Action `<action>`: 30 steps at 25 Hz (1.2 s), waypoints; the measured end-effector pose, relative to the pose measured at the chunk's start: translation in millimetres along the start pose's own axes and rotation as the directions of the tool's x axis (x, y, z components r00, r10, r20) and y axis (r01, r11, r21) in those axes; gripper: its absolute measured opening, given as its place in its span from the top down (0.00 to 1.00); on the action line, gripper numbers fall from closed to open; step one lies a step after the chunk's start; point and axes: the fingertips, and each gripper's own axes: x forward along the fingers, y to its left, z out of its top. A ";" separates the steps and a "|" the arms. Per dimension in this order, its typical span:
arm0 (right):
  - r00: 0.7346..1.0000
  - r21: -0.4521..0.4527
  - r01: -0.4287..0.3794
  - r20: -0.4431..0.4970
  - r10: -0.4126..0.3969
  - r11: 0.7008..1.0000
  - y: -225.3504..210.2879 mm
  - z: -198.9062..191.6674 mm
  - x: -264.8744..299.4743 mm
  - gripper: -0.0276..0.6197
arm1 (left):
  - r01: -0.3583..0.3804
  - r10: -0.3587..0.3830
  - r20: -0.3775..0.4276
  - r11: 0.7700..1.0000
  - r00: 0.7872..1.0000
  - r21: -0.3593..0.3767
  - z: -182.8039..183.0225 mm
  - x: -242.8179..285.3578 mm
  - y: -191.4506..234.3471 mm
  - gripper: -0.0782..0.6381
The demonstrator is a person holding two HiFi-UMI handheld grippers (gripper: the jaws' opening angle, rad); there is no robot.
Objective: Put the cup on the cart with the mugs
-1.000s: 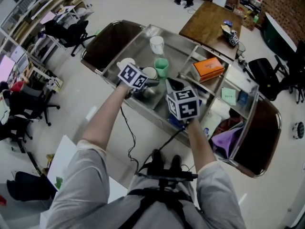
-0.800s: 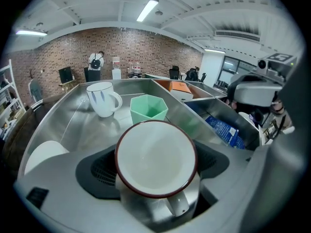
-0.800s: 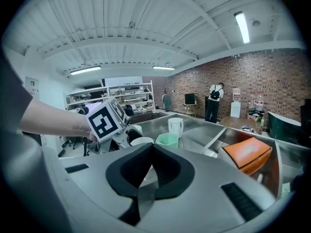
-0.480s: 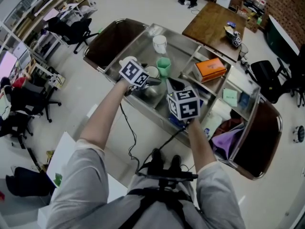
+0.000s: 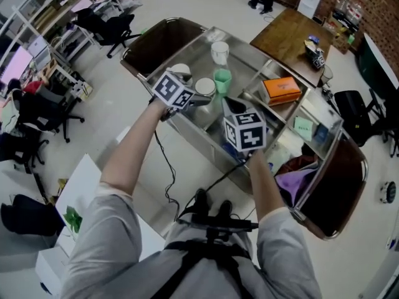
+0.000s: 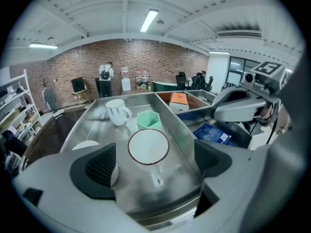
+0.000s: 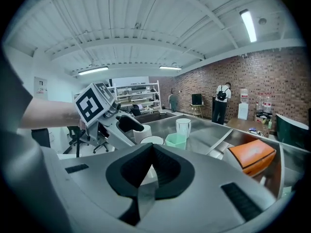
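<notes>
A white cup with a dark rim (image 6: 148,147) stands upright on the steel cart (image 6: 92,125), its handle toward me. My left gripper (image 6: 153,163) is open wide just short of it, pads apart from the cup. Behind it stand a green six-sided cup (image 6: 148,119) and a white mug (image 6: 116,111); another white cup (image 6: 86,145) is half hidden by the left jaw. In the head view the left gripper (image 5: 198,99) sits at the cup (image 5: 204,87) on the cart (image 5: 246,58). My right gripper (image 5: 229,106) hovers beside it, shut (image 7: 153,171) on nothing.
An orange box (image 5: 277,89) lies in the cart's middle compartment, with a blue packet (image 6: 211,133) nearer me. Purple cloth (image 5: 298,176) fills the right end. A wooden table (image 5: 290,33), office chairs (image 5: 115,27) and people stand beyond the cart.
The left gripper's jaws stand wider than before and the white cup stands free ahead of them. The head view has drifted a little; the right gripper kept its place.
</notes>
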 end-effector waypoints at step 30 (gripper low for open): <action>0.992 -0.017 -0.110 0.060 0.111 0.994 96.8 -67.5 -96.5 0.95 | -0.323 0.527 0.328 0.798 0.784 -0.510 -170.3 -198.7 -115.1 0.89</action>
